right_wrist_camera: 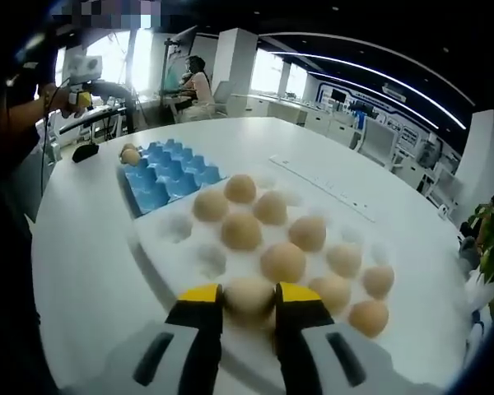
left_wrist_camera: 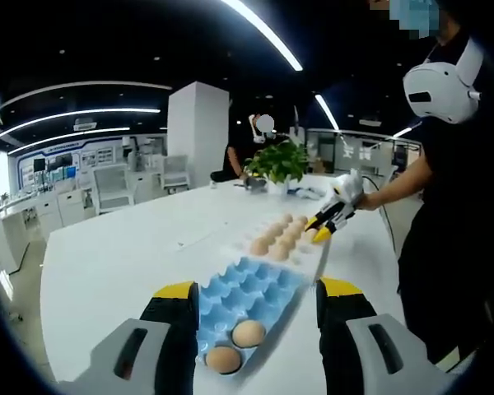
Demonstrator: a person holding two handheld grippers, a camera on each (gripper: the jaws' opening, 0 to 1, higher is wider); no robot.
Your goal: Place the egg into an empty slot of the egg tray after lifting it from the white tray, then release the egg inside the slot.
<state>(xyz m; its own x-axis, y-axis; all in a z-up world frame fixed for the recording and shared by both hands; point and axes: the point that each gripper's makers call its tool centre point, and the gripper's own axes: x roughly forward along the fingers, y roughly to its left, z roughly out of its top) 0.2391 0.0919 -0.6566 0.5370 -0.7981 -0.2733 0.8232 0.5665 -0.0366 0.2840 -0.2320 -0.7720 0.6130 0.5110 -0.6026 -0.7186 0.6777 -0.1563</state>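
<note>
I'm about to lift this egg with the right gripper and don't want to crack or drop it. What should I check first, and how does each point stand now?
1. Right gripper fingers on both sides of the egg: ok, one yellow finger on each side.
2. Grip firm enough to lift: cannot tell.
3. Neighbouring eggs clear of the fingers: cannot tell; one egg sits close by in the white tray.
4. Empty slots in the blue egg tray: ok, two eggs at its near end in the left gripper view, the other slots free.
5. Left gripper out of the path: not ok, its open fingers straddle the blue tray.
</note>
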